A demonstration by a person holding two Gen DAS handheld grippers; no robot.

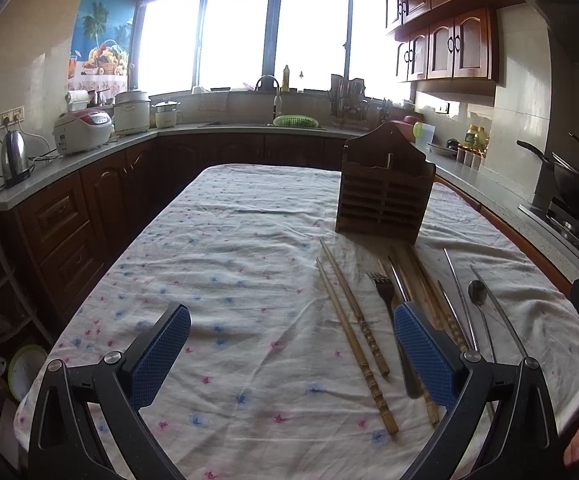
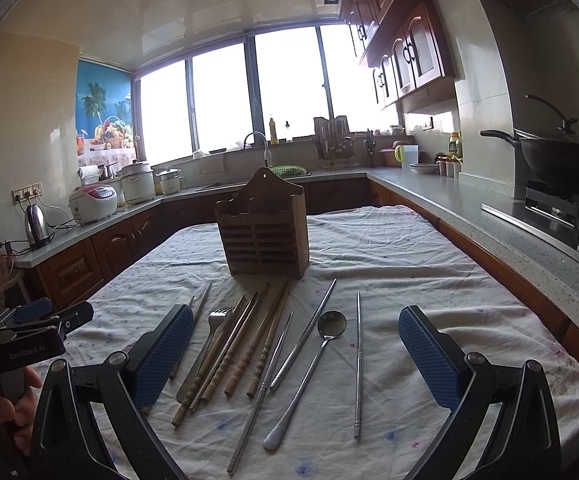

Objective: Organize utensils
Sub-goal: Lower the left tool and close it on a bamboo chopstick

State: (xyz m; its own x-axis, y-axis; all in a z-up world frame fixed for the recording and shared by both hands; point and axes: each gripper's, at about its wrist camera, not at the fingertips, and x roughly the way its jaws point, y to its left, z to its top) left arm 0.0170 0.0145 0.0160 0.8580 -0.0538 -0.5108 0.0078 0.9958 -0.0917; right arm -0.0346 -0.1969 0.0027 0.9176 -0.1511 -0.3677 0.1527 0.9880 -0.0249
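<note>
A dark wooden utensil holder [image 1: 383,190] [image 2: 263,232] stands upright on the cloth-covered table [image 1: 229,240] [image 2: 409,260]. In front of it lie several wooden chopsticks [image 1: 353,328] [image 2: 245,352], several metal chopsticks [image 1: 459,292] [image 2: 357,364], a fork [image 1: 387,292] [image 2: 215,324] and a metal spoon [image 1: 478,294] [image 2: 321,352]. My left gripper [image 1: 291,354] is open and empty, low over the table, left of most utensils. My right gripper [image 2: 295,354] is open and empty, above the row of utensils.
Kitchen counters surround the table on three sides. A kettle [image 1: 14,158] and rice cooker [image 1: 83,130] stand on the left counter. A wok on a stove [image 2: 565,176] is on the right. A sink with a green basket [image 1: 295,121] is at the back.
</note>
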